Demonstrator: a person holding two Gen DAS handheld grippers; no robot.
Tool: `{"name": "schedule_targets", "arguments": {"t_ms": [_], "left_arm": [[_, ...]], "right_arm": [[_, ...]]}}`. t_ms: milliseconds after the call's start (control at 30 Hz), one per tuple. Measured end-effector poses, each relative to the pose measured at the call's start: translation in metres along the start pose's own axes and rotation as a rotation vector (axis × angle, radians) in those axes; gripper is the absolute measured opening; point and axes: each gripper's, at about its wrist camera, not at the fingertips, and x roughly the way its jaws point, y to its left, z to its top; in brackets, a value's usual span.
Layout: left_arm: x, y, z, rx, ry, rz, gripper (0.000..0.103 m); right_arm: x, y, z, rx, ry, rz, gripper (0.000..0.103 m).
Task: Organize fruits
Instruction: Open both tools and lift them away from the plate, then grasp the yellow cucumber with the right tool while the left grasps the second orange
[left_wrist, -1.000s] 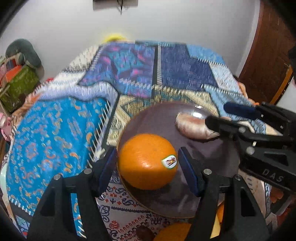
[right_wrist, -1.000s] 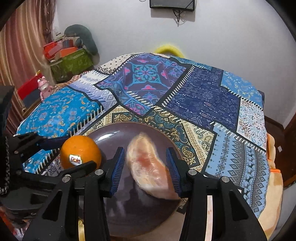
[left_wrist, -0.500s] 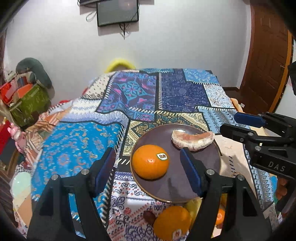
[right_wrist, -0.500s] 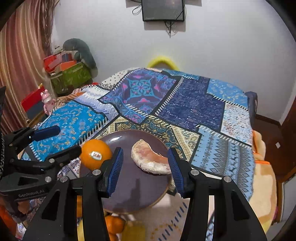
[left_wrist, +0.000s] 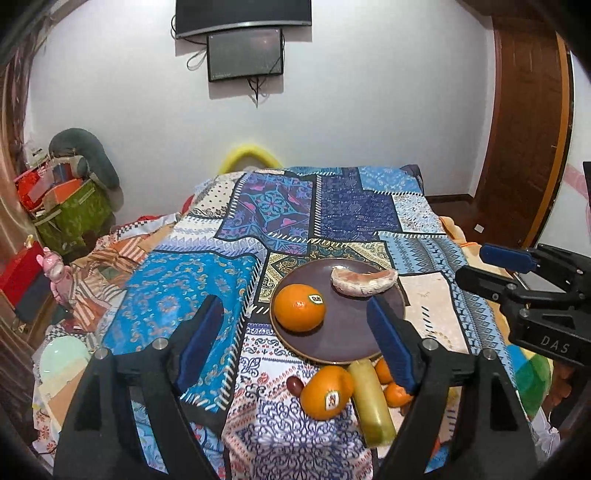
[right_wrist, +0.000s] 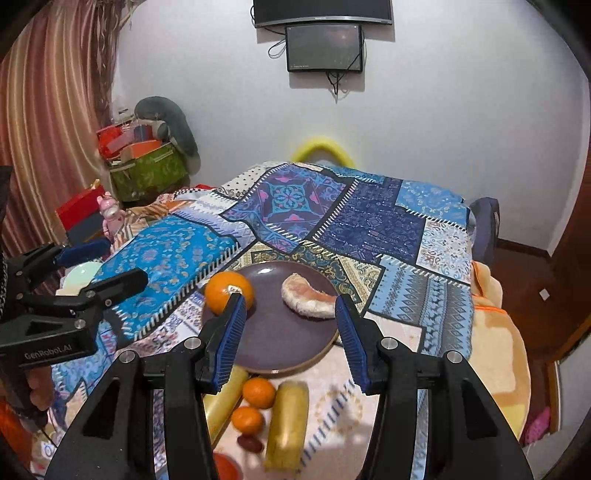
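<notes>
A dark brown plate (left_wrist: 343, 339) lies on the patchwork bedspread. On it rest a stickered orange (left_wrist: 300, 307) at the left and a peeled pink citrus segment (left_wrist: 364, 281) at the right. My left gripper (left_wrist: 295, 339) hovers above and in front of the plate; its jaws are opening and nothing is between them. My right gripper (right_wrist: 290, 341) is open and empty too, short of the plate (right_wrist: 273, 332), the orange (right_wrist: 229, 291) and the segment (right_wrist: 308, 299). Each gripper shows in the other's view: the right gripper (left_wrist: 487, 266) and the left gripper (right_wrist: 110, 264).
Loose fruit lies in front of the plate: a second stickered orange (left_wrist: 325, 391), a yellow-green long fruit (left_wrist: 371, 398), small oranges (right_wrist: 258, 392), another long yellow fruit (right_wrist: 288, 424) and a dark red berry (left_wrist: 294, 384). Boxes and toys crowd the left bedside (left_wrist: 66, 206). A wooden door (left_wrist: 524, 129) is at right.
Both grippers have pulled back and upward from the plate, leaving the orange and the segment on it. The left jaws have widened. The loose fruit in front came into view.
</notes>
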Motion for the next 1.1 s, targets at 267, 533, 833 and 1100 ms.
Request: {"name": "schedule_targets", "arguments": {"t_ms": [267,533,833,1100], "left_arm": [[-0.025,-0.004,-0.017,-0.006,0.011,-0.013,0.089],[-0.012,-0.009,-0.047,-0.015,0.100,-0.032,0.089],[0.027,-0.012,-0.079,-0.022,0.213,-0.043,0.089],[0.063,-0.010,-0.093,-0.028,0.287,-0.044,0.089]], "right_arm": [[-0.017,0.006,-0.023,0.008,0.018,-0.013,0.048],[-0.007,0.010,-0.051,0.015,0.086,-0.027,0.048],[0.015,0.008,-0.078,0.024,0.166,-0.028,0.048],[0.046,-0.003,-0.096,0.052,0.245,-0.009,0.048]]}}
